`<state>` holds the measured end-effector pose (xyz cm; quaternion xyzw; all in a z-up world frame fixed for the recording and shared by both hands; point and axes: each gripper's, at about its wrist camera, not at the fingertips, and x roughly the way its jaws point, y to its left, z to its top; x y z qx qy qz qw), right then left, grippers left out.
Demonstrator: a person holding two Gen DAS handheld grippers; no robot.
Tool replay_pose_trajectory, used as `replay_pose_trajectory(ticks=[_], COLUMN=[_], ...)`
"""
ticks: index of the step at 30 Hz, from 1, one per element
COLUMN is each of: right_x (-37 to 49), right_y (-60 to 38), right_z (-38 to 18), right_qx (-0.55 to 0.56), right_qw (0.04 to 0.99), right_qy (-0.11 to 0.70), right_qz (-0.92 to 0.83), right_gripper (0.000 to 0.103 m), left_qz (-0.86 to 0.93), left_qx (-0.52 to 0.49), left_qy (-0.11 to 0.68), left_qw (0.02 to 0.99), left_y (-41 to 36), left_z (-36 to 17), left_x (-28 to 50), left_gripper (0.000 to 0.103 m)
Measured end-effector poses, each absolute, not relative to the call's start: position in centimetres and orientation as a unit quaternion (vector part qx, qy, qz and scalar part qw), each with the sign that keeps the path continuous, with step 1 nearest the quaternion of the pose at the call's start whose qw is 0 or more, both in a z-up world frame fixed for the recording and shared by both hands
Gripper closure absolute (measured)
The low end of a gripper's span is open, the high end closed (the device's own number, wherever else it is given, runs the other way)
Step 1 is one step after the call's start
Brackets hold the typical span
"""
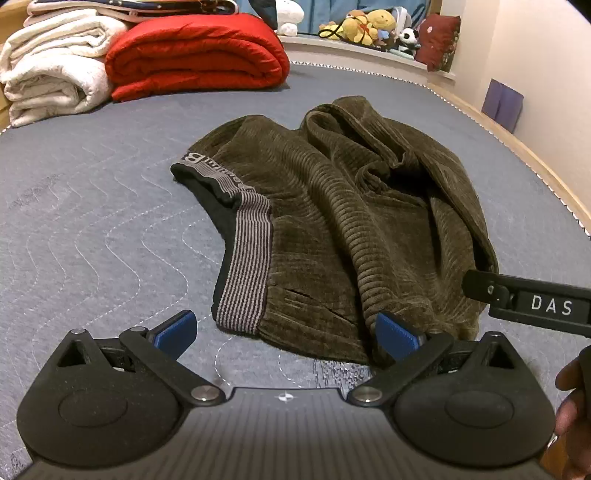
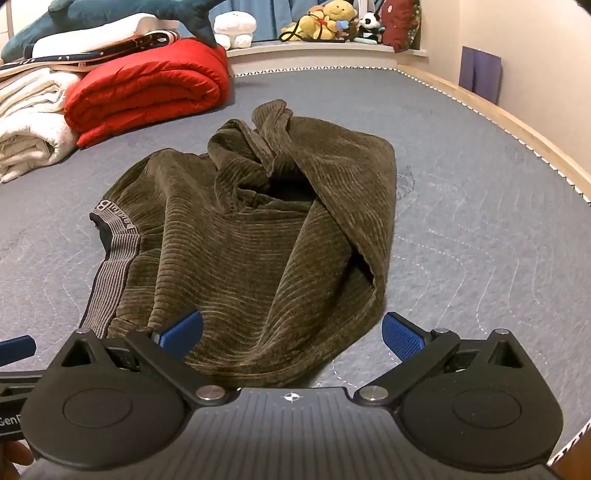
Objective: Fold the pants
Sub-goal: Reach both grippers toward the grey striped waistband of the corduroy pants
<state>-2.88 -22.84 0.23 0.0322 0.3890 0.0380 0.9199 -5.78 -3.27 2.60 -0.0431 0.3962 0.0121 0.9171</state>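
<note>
Olive-brown corduroy pants (image 1: 332,221) lie crumpled on a grey quilted mattress (image 1: 92,221), their striped grey waistband (image 1: 245,266) at the left. My left gripper (image 1: 286,332) stands open just before the near hem, by the waistband's lower corner, nothing between its blue pads. In the right wrist view the same pants (image 2: 258,240) spread ahead, legs bunched toward the back. My right gripper (image 2: 291,336) is open over the near edge of the fabric, without gripping it. The right gripper's black body (image 1: 535,302) shows at the right edge of the left wrist view.
A folded red quilt (image 1: 195,55) and white blankets (image 1: 51,66) sit at the mattress's far left. Stuffed toys (image 1: 373,26) line a ledge behind. A wooden bed frame (image 2: 517,129) and wall run along the right. A hand (image 1: 572,398) shows at lower right.
</note>
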Motion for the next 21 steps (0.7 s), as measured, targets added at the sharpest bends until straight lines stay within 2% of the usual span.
replay_pose_trajectory(ticks=[2,11,14,17,18,20,21], right_x=[-3.0,-3.2,-3.0,-2.3,-2.1,-1.6,-1.4], right_y=[-22.7,-22.7,-23.3,-24.7,-24.9,-25.2,-25.3], right_z=[0.5,0.6,1.0,1.4,1.5,1.5,1.4], right_qx=[0.031,0.02,0.039,0.098,0.105,0.126,0.138], right_qw=[0.919,0.923,0.925,0.92,0.913,0.907,0.904], right_qy=[0.391,0.383,0.378,0.379,0.395,0.401,0.405], right_qz=[0.042,0.034,0.023,0.015,0.007,-0.005,-0.006], right_gripper=[0.001,0.003,0.017,0.051,0.053,0.054,0.054], left_qz=[0.027,0.024,0.02,-0.008,-0.006,-0.007,-0.014], left_qx=[-0.047,-0.078,-0.119,-0.177,-0.185,-0.151,-0.138], left_qy=[0.399,0.427,0.444,0.468,0.466,0.456,0.443], left_qw=[0.915,0.901,0.888,0.866,0.865,0.877,0.886], left_y=[-3.0,-3.1,-2.5,0.2,1.1,2.0,2.3], left_z=[0.1,-1.3,-1.9,-1.7,-1.2,0.3,0.9], left_x=[-5.1,-4.7,-3.0,-0.9,-0.3,1.6,2.2], left_gripper=[0.0,0.0,0.0,0.0,0.001,0.009,0.018])
